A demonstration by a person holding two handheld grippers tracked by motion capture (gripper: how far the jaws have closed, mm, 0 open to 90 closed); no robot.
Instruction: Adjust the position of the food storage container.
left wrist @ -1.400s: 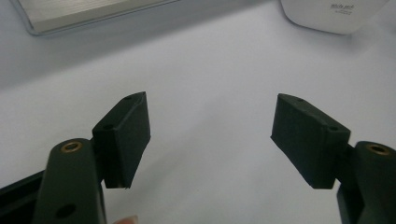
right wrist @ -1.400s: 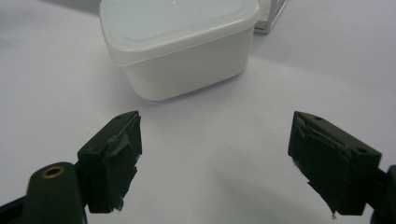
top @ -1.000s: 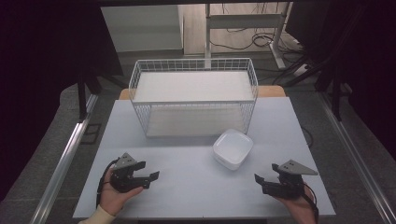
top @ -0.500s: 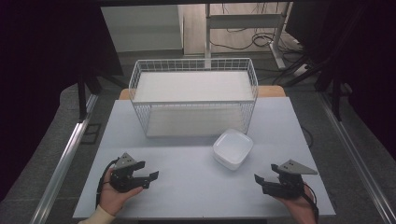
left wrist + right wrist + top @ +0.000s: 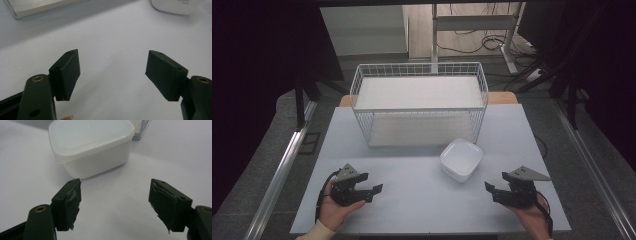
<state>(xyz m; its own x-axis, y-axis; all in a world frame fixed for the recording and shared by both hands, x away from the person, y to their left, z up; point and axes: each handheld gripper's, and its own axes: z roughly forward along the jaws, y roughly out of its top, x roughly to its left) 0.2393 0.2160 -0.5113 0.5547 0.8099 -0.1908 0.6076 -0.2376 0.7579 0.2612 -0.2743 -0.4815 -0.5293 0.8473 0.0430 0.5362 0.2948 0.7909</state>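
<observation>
1. One pale matte table [image 5: 422, 200], rectangular.
2. One white wire basket [image 5: 419, 107], box-shaped, at 12 o'clock; long axis runs 9 to 3.
3. One white plastic container [image 5: 461, 159], lidded, rounded-square, no clear long axis; right of centre, corner pointing toward 5 o'clock.
4. Two grippers: left gripper [image 5: 374, 189] at 7 o'clock, jaws wide, empty; right gripper [image 5: 488, 188] at 5 o'clock, jaws wide, just been closing slightly, nothing between.

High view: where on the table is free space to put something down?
Free: the wide strip between the left gripper and right gripper, in front of the white container; also the table left of that container, below the wire basket. Crowded: the far half, taken by the basket.
</observation>
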